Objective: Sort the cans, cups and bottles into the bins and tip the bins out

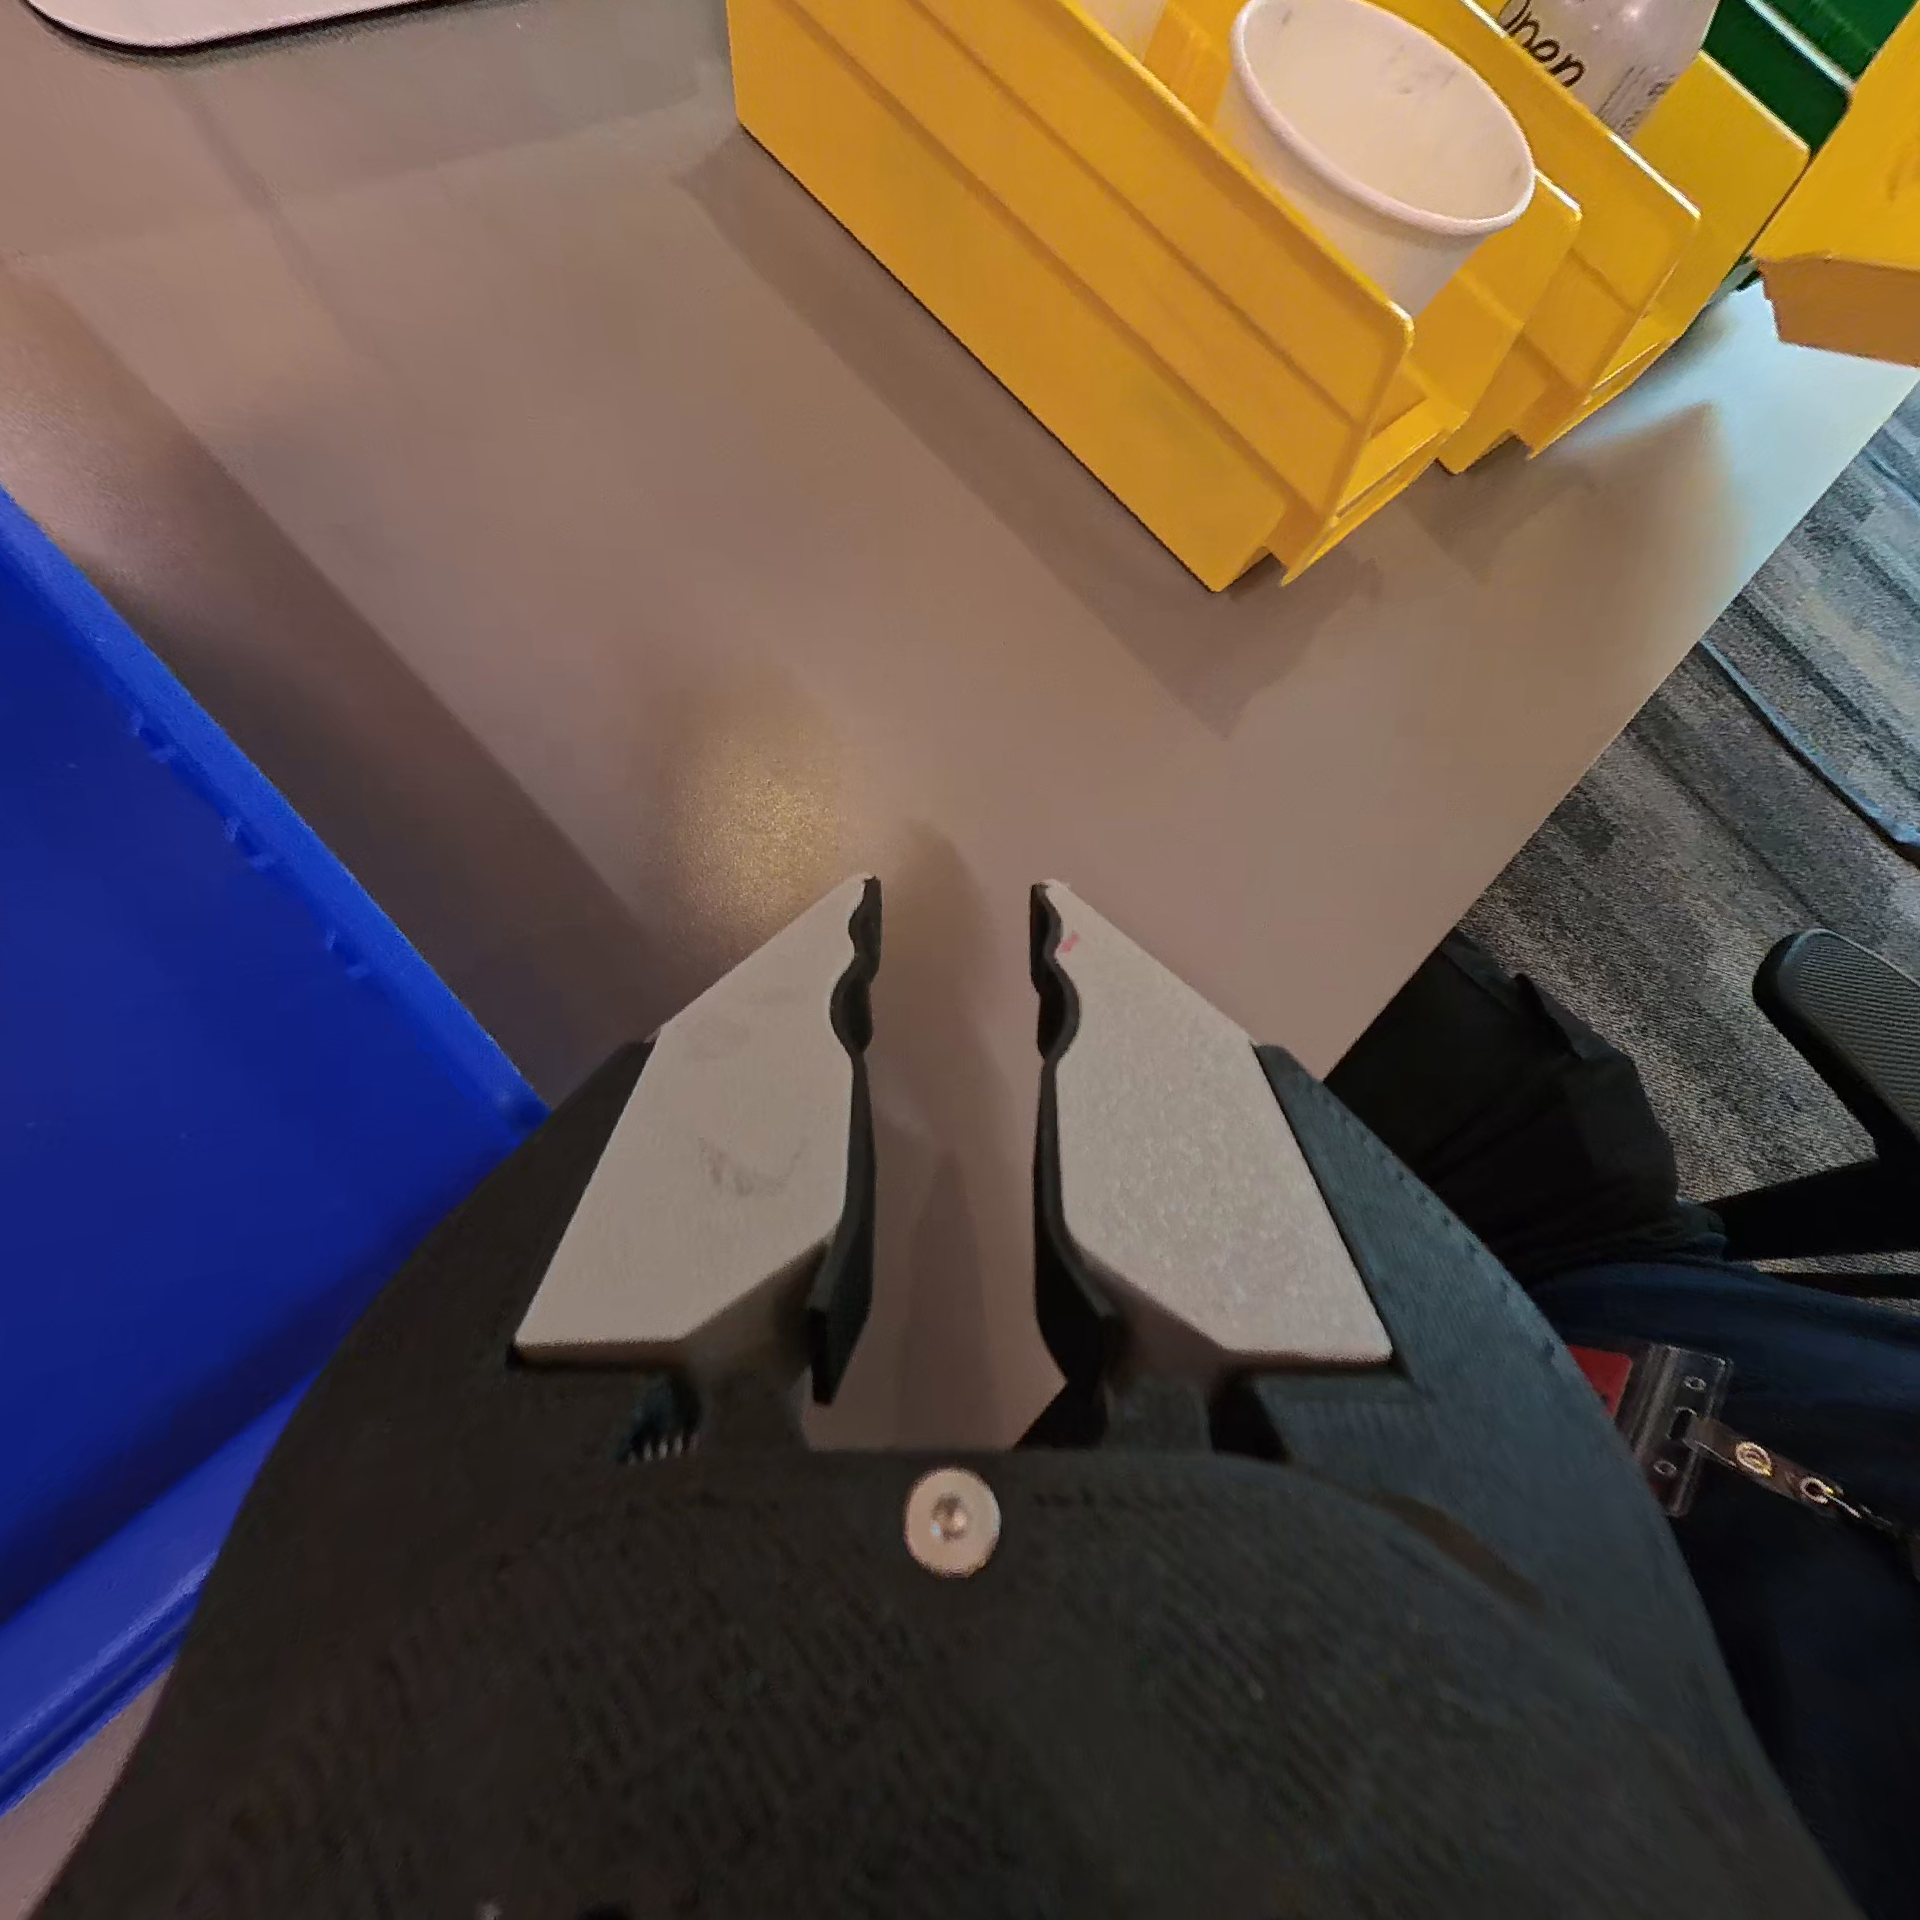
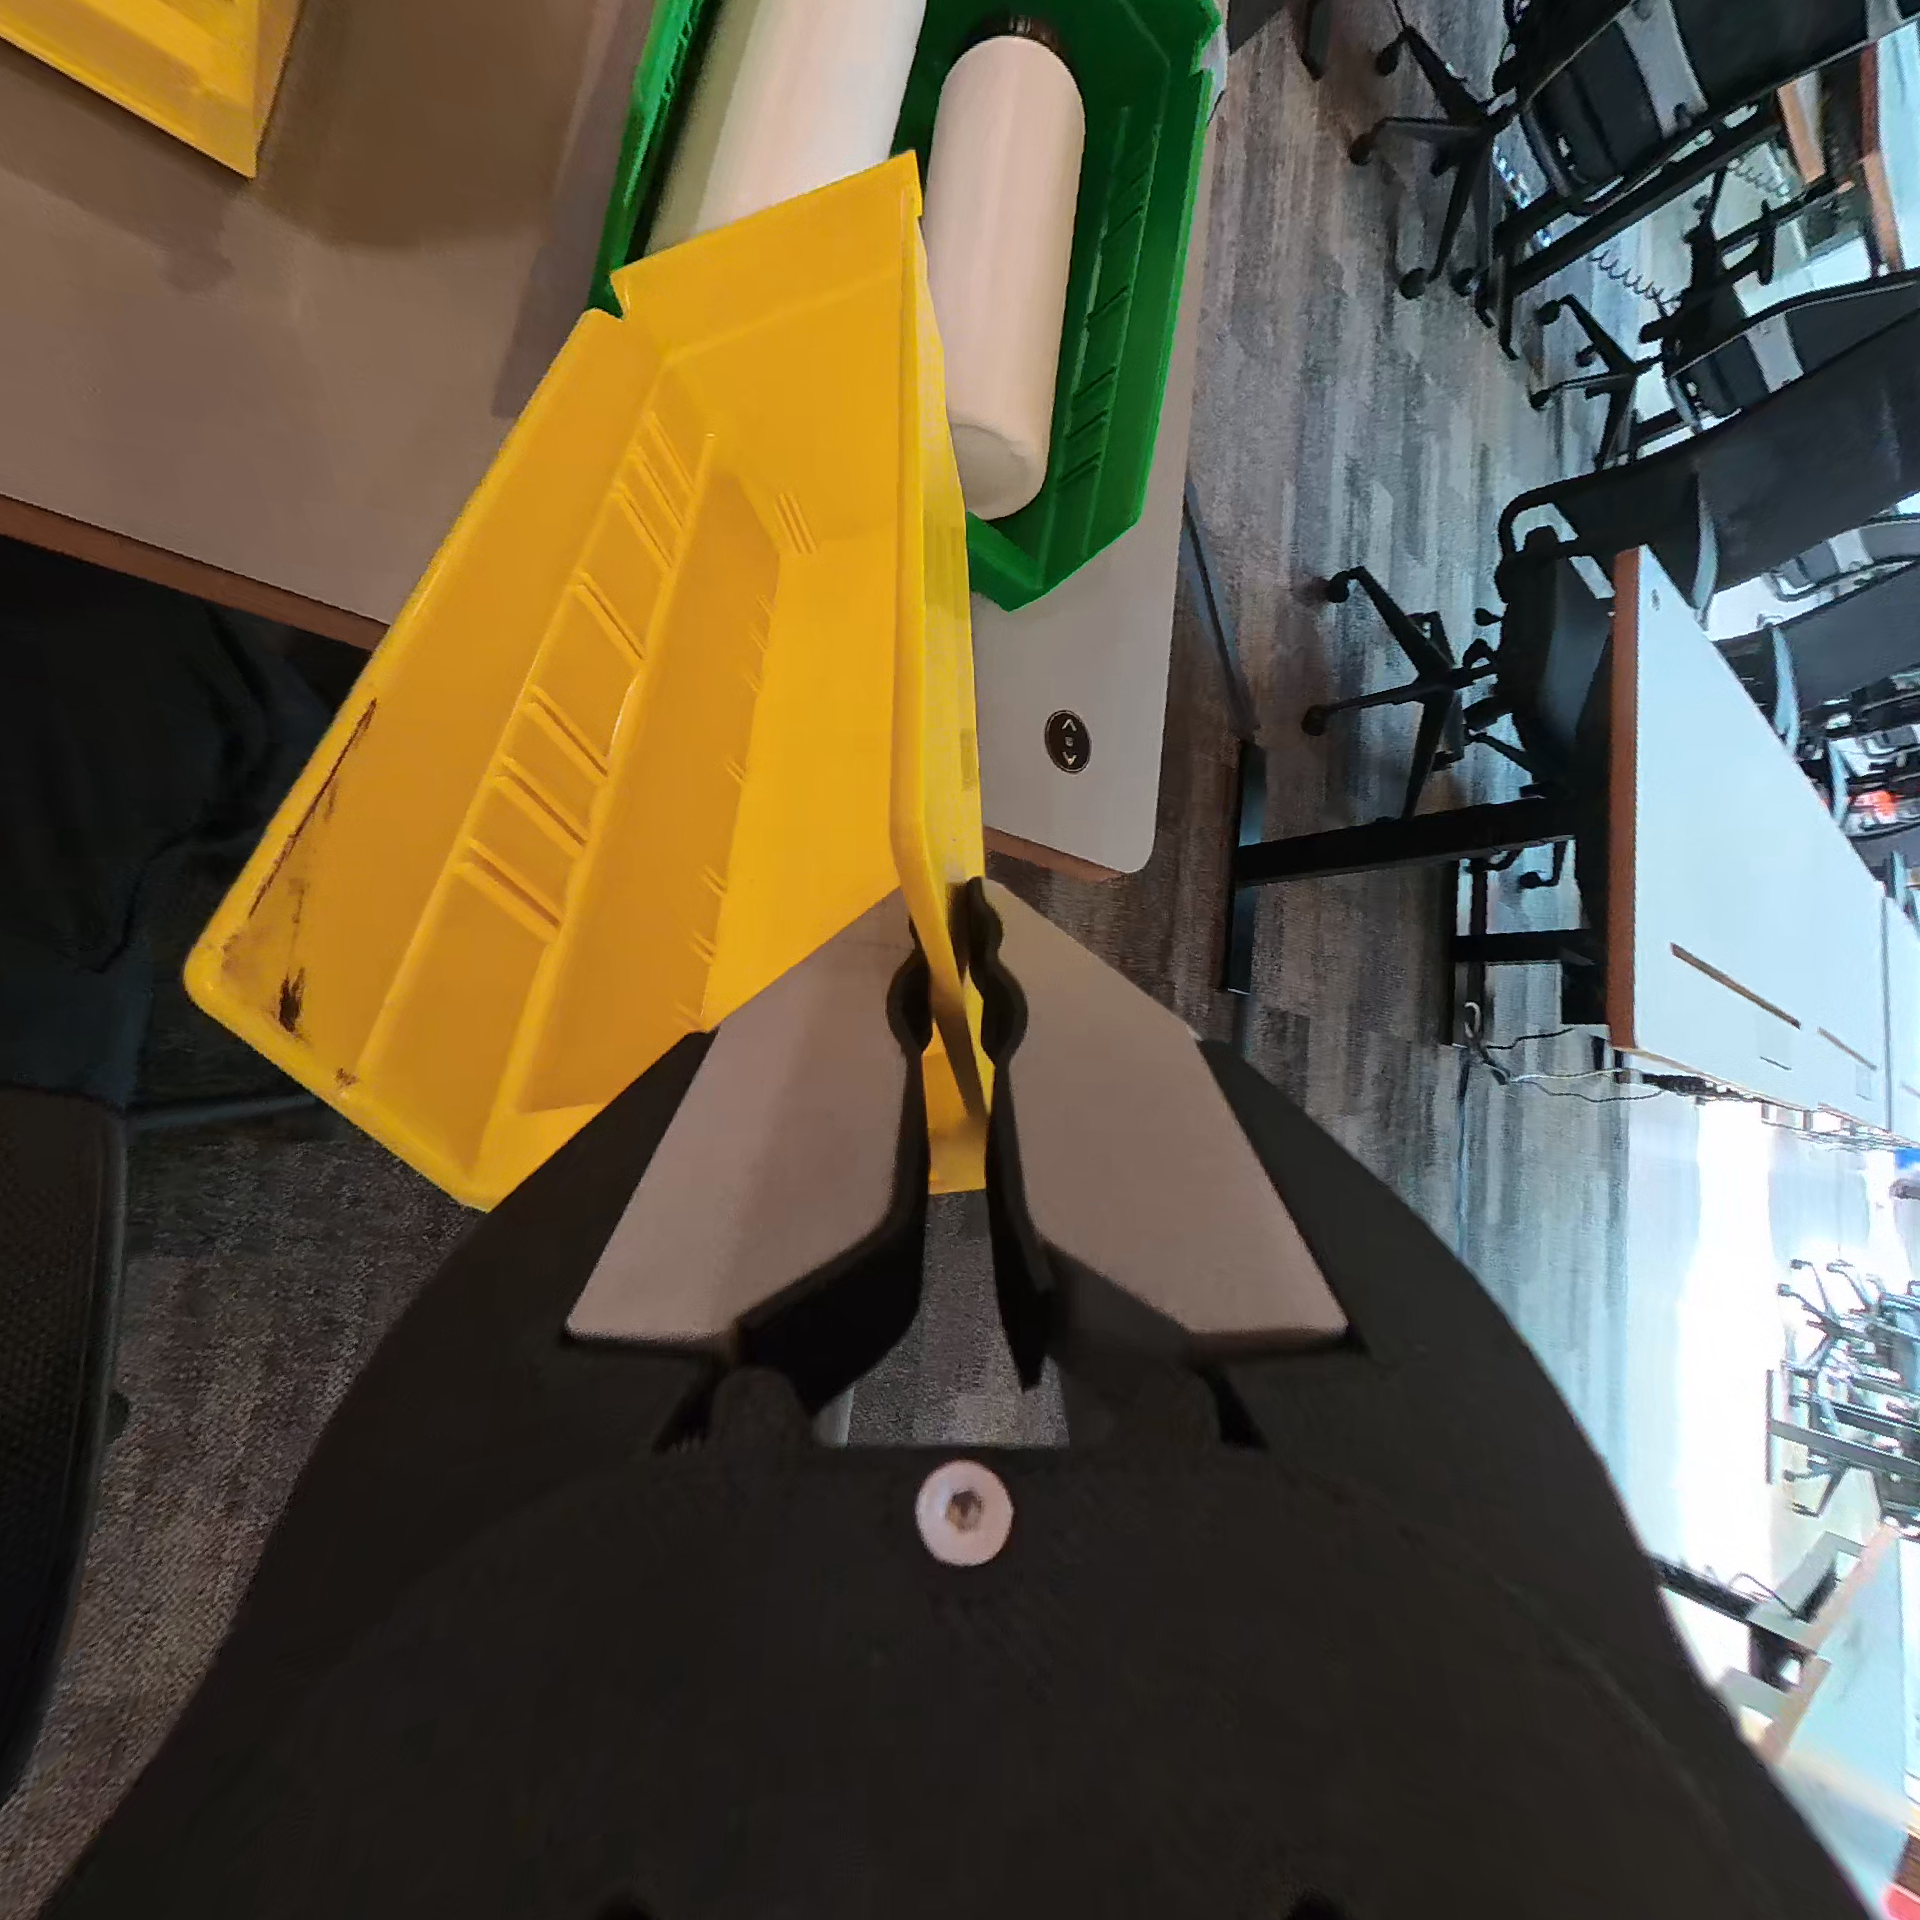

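Note:
My right gripper [image 2: 961, 935] is shut on the wall of an empty yellow bin [image 2: 644, 727] and holds it tilted in the air over the table's edge. Behind it a green bin [image 2: 1122, 312] holds two white bottles [image 2: 1003, 281]. My left gripper [image 1: 954, 914] is open and empty, just above the bare grey table [image 1: 520, 468]. Ahead of it at the upper right stands a yellow bin [image 1: 1039, 312] with a white paper cup [image 1: 1371, 156] in it. A clear bottle [image 1: 1652, 52] lies in the yellow bin behind. The lifted bin's corner [image 1: 1849, 281] shows at the right edge.
A large blue bin [image 1: 156, 1039] stands close to the left of my left gripper. The table's front edge [image 1: 1558, 831] runs to the right, with a person's dark clothing and carpet beyond. Office chairs [image 2: 1507, 644] and white desks [image 2: 1745, 883] fill the room on the right.

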`<move>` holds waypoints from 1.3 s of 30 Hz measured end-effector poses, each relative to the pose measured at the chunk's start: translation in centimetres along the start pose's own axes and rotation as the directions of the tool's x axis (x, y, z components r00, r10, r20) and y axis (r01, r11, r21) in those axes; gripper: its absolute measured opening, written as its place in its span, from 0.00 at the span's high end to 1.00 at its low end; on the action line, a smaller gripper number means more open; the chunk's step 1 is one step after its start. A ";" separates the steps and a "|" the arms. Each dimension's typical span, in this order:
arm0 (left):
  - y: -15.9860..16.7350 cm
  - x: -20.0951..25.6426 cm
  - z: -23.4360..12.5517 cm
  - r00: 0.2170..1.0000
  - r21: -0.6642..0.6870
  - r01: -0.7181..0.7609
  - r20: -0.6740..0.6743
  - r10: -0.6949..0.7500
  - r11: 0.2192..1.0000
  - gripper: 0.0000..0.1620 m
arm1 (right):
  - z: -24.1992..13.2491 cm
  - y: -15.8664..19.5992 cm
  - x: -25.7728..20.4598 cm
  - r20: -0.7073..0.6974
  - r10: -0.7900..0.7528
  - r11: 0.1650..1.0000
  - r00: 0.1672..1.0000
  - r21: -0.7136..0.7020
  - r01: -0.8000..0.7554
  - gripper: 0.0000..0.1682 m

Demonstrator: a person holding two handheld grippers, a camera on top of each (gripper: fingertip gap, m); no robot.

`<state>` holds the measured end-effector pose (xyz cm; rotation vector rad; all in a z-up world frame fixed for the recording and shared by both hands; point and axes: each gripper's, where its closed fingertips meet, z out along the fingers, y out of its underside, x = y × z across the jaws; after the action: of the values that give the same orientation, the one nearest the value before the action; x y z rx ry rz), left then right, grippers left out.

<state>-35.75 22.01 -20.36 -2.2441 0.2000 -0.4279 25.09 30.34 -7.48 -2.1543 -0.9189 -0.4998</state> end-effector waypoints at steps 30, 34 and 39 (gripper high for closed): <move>-2.7 2.6 -6.4 0.996 0.174 -0.055 -0.060 0.066 0.983 0.79 | -5.6 -20.2 -34.0 0.942 0.068 0.576 0.328 0.231 -0.784 0.97; -2.6 2.8 -7.2 0.995 0.174 -0.072 -0.060 0.084 0.982 0.78 | -2.3 -22.8 -39.7 0.901 0.111 0.599 0.419 0.276 -0.752 0.97; -1.5 5.6 -6.2 0.973 0.110 -0.128 -0.177 0.146 0.986 0.78 | 0.2 -25.6 -40.6 0.830 0.234 0.493 0.506 0.347 -0.798 0.98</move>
<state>-32.81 17.08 -14.14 -2.0797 0.4201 -0.5593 -21.03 24.15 -19.34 -1.6802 -0.5029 0.9902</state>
